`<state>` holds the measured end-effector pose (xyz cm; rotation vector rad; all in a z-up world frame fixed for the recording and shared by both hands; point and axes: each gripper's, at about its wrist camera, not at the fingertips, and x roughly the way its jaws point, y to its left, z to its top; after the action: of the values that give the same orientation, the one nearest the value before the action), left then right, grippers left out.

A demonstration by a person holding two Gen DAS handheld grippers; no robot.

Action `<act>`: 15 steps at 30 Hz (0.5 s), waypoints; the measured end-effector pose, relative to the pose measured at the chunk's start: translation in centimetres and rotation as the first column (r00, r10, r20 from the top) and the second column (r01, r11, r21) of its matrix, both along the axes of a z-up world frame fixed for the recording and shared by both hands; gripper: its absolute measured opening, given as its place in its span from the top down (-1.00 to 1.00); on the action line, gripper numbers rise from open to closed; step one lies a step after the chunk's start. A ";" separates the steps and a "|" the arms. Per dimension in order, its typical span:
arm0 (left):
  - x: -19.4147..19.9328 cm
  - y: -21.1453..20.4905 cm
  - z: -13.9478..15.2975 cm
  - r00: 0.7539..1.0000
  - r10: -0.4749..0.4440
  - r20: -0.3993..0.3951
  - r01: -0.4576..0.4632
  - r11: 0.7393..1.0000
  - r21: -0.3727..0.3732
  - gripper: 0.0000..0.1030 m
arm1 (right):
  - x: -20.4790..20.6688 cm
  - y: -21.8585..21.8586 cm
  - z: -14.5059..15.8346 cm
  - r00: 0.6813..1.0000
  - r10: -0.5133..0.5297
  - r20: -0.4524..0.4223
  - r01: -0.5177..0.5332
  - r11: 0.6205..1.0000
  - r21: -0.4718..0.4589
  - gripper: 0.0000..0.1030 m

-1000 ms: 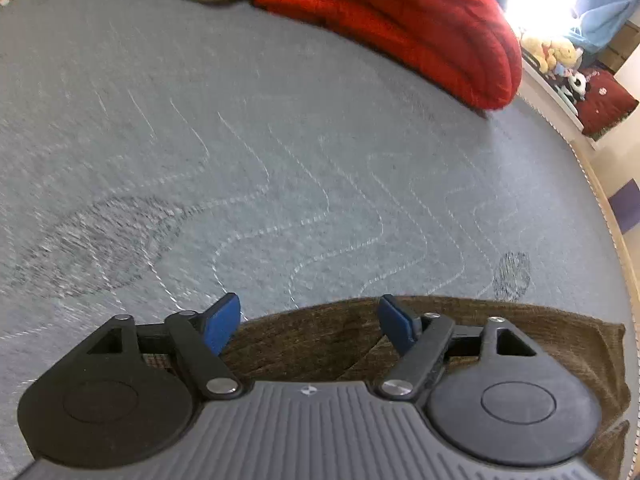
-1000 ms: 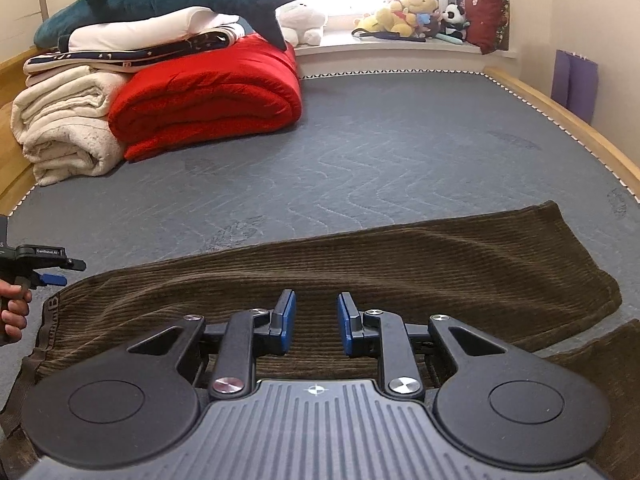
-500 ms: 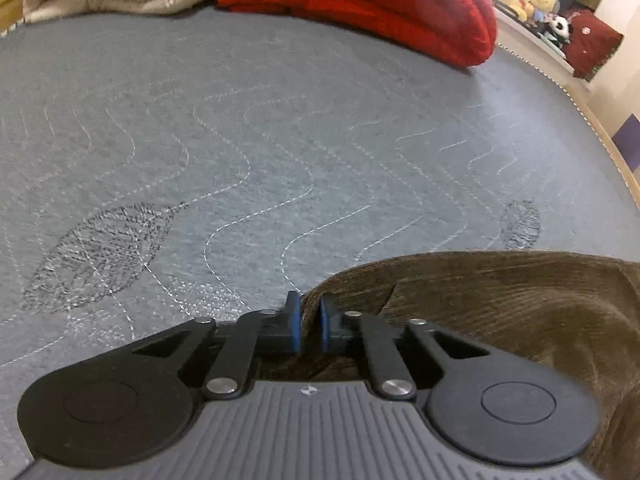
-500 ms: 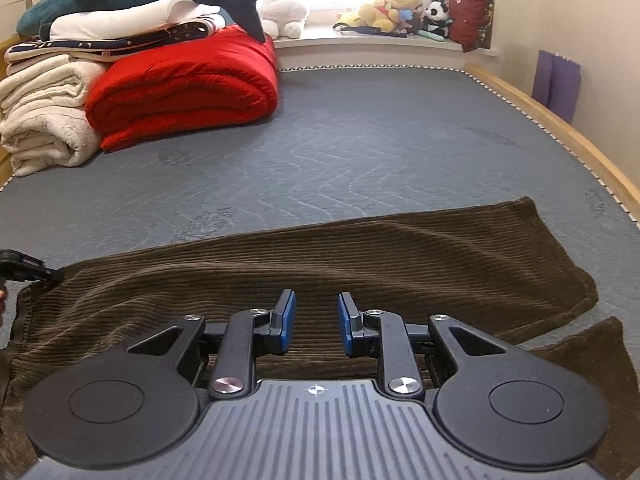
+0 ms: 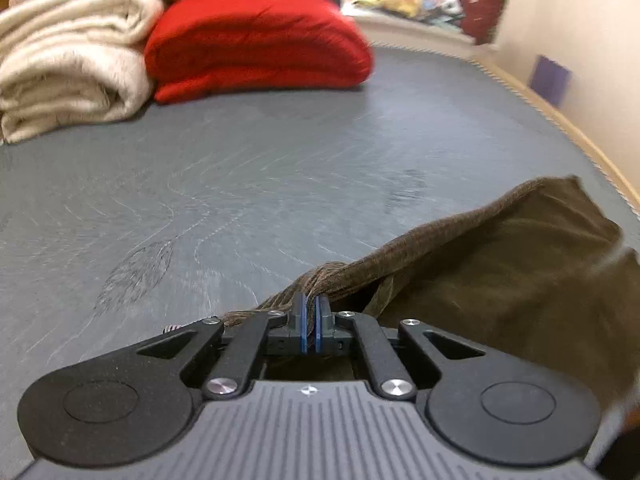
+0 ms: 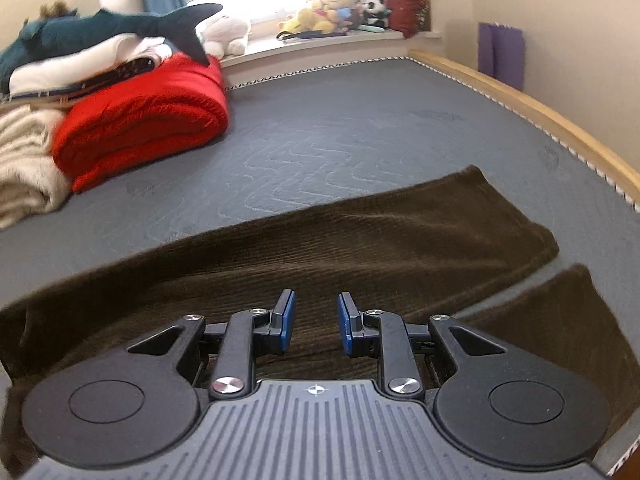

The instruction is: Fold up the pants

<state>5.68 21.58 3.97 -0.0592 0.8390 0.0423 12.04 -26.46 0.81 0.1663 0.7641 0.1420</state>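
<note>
On the grey bed, the brown corduroy pants lie spread, and the left claw is clenched on a bunched edge of them, raised off the mattress, while the right claw hovers released over the near leg. Judged step: carrying the pinched edge across to make a fold, which calls for the rest to lie flat. Motion blur hides which part is pinched, and the near cloth is cut off.

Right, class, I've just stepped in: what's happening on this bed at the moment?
A person with a gripper in each hand is folding brown pants spread on a grey mattress. The left gripper is shut on a bunched edge of the pants and holds it up off the mattress. The right gripper hovers open over the pant legs, holding nothing. A red blanket lies folded further back.
</note>
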 end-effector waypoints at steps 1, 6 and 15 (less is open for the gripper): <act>-1.9 -0.3 0.7 1.000 -0.006 0.020 0.006 1.000 -0.004 0.93 | -0.3 -0.1 0.1 1.000 0.000 0.003 0.000 1.000 0.013 0.53; -8.3 -2.3 -2.7 0.991 0.000 -0.137 -0.002 1.000 -0.011 0.94 | -1.4 -0.2 0.3 0.999 0.034 0.013 -0.034 0.999 -0.003 0.53; -8.1 -3.0 -7.3 0.945 -0.039 -0.324 0.021 0.998 -0.059 0.56 | -0.8 -2.6 -0.6 0.997 -0.066 -0.047 0.069 0.995 0.069 0.53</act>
<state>-2.44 18.63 -3.32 -0.0924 1.1716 -0.0001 11.27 -29.08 0.19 0.2629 0.7975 0.1015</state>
